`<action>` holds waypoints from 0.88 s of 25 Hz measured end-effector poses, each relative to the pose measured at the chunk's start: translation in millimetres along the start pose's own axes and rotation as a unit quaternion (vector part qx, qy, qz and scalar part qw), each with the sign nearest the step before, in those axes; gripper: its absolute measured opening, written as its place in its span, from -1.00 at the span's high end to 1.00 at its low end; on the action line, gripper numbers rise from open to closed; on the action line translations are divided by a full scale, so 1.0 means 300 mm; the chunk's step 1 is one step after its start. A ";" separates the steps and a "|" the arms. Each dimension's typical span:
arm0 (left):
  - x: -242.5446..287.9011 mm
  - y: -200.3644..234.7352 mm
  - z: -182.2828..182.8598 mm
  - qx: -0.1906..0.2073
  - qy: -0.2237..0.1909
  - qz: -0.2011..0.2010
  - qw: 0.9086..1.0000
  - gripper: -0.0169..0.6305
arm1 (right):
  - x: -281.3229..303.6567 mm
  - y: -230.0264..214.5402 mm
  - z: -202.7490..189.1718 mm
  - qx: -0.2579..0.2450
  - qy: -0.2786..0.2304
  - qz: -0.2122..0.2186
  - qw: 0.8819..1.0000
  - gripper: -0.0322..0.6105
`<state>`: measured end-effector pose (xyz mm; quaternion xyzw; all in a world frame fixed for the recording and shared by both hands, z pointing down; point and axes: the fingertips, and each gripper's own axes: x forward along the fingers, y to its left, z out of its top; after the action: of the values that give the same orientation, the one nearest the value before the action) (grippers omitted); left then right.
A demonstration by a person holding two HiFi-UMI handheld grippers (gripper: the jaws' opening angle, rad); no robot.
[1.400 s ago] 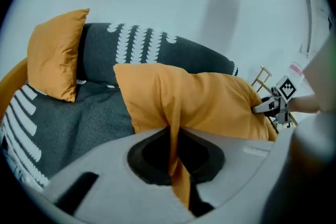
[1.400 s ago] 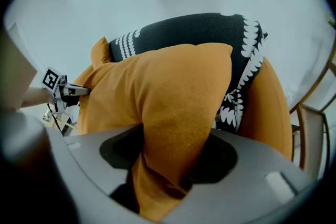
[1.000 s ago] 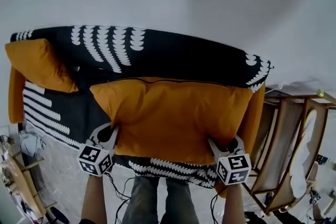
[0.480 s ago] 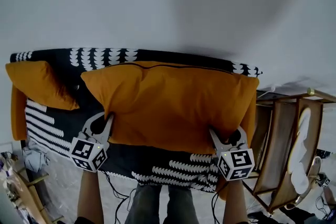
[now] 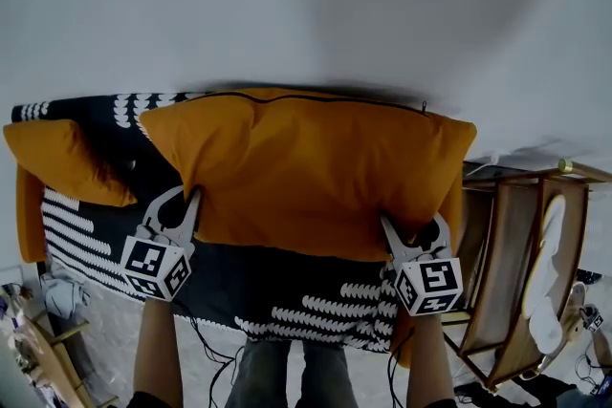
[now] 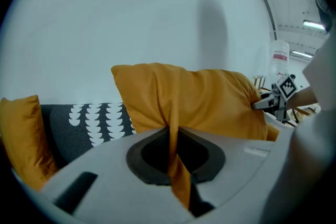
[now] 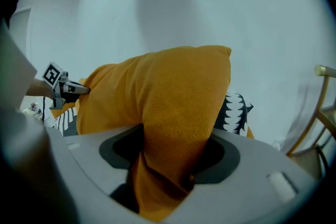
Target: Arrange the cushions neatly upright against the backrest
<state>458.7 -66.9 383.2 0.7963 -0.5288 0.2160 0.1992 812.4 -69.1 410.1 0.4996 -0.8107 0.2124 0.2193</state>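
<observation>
**Big orange cushion pinched at both lower corners, in front of sofa back**

Large cushion (image 5: 306,172): orange, matte woven fabric, plump rectangle w/ a dark seam line along the top edge. It was held upright, long side horizontal, in front of the sofa backrest (image 5: 124,105), top edge up vs. the plain pale wall (image 5: 306,5).

Left gripper (image 5: 194,199) jaws were pressed nearly together on a thin fold of fabric at the lower-left corner. Right gripper (image 5: 409,234) jaws stood wider, clamped on a thick bunched wad at the lower-right corner.

Sofa cover (image 5: 239,287): black cloth w/ rows of white scallop shapes and stripes. Small cushion (image 5: 57,162), same orange, sat tilted at the sofa's left end. Wooden slatted frame (image 5: 521,272) stood beside the sofa's right end.
</observation>
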 end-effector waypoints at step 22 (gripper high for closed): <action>0.068 0.044 -0.178 -0.036 0.049 0.002 0.998 0.79 | 0.080 -0.022 -0.209 0.005 0.073 0.009 0.997 -0.28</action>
<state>446.5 -58.0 440.0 0.7760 -0.5275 0.2360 0.2528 817.8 -53.7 475.5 0.4769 -0.7958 0.2537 0.2736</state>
